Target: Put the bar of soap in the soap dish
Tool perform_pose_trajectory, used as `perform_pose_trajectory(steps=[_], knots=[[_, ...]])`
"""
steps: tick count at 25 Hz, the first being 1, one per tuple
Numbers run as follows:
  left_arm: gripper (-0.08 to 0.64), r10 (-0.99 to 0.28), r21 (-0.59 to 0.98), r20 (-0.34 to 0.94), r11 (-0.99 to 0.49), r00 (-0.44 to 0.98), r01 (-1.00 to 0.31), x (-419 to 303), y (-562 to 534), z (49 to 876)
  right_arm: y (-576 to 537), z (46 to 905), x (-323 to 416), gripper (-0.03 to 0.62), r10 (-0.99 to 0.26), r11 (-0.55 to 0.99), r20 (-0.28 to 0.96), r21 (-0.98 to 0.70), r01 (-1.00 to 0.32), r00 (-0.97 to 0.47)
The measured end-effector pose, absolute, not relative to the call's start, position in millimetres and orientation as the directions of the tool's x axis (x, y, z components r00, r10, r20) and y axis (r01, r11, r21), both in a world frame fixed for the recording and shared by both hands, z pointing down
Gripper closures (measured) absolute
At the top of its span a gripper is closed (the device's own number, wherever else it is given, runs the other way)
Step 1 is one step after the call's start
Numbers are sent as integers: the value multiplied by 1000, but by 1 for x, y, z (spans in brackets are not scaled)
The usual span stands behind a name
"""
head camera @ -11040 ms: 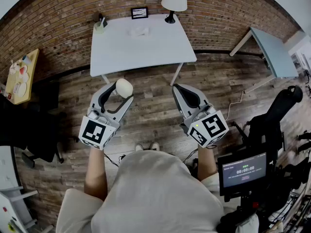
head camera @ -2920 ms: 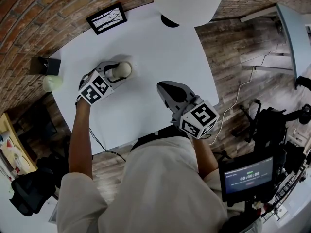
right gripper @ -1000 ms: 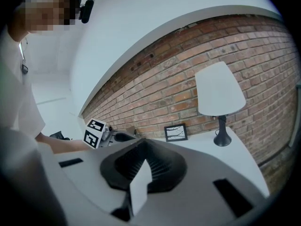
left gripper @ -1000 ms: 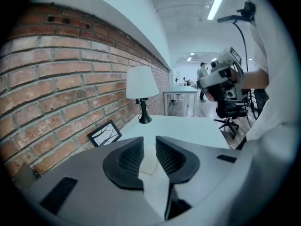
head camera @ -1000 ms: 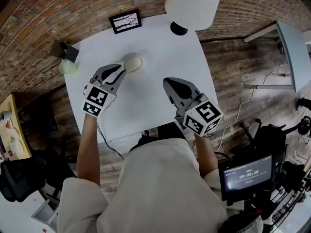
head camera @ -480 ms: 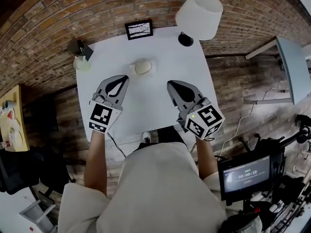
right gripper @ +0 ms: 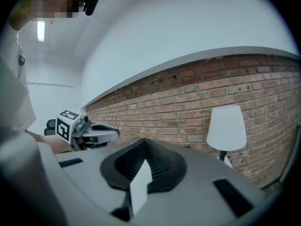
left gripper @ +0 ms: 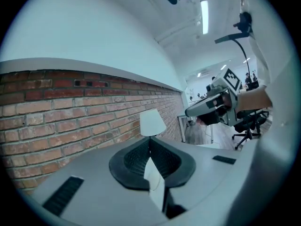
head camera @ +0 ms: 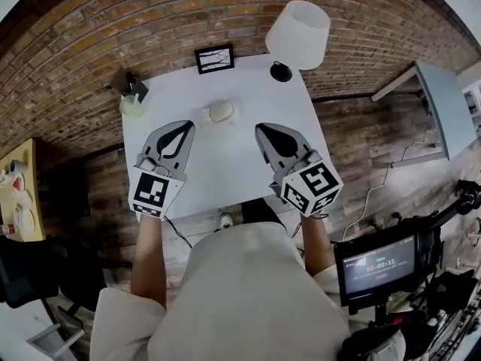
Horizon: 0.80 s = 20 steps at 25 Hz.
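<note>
Head view first: the bar of soap (head camera: 221, 112) is sitting in the soap dish (head camera: 205, 114) on the white table (head camera: 225, 168), up toward 12 o'clock from the table's middle. The left gripper (head camera: 183, 125) hangs over the table at about 8 o'clock from the dish, and the right gripper (head camera: 267, 129) at about 4 o'clock from it. Neither is touching the dish. A lamp (head camera: 298, 34) stands at the table's 1 o'clock corner, a picture frame (head camera: 214, 59) at 12 by the brick wall (head camera: 90, 28), and a pale green cup (head camera: 132, 106) over at 10. Left gripper view: the jaws have just been closing and are now pressed flat together with nothing between them. The lamp (left gripper: 152, 123) is dead ahead at 12, and the right gripper (left gripper: 193, 111) floats at 2 o'clock. Right gripper view: same deal, jaws fully together and empty. The lamp (right gripper: 226, 126) is at 3 o'clock against the brick wall (right gripper: 188, 98), and the left gripper (right gripper: 113, 134) is over at 9.
</note>
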<state>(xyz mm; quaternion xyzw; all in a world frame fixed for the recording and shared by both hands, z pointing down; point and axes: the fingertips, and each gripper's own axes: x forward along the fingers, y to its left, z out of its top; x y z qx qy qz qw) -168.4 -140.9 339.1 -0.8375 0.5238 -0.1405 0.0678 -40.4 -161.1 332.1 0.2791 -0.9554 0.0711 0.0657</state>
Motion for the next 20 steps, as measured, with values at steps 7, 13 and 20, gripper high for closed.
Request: perform_pose_trajectory(steps=[7, 13, 20], knots=[[552, -911, -281, 99, -412, 401, -867, -164, -121, 302, -148, 308, -37, 592, -551, 826, 130, -60, -561, -824], [554, -913, -288, 39, -398, 405, -871, -160, -106, 275, -137, 292, -36, 592, -557, 825, 105, -43, -563, -824], [553, -919, -321, 23, -380, 394, -868, -158, -96, 261, -132, 276, -35, 592, -560, 826, 83, -20, -563, -824]])
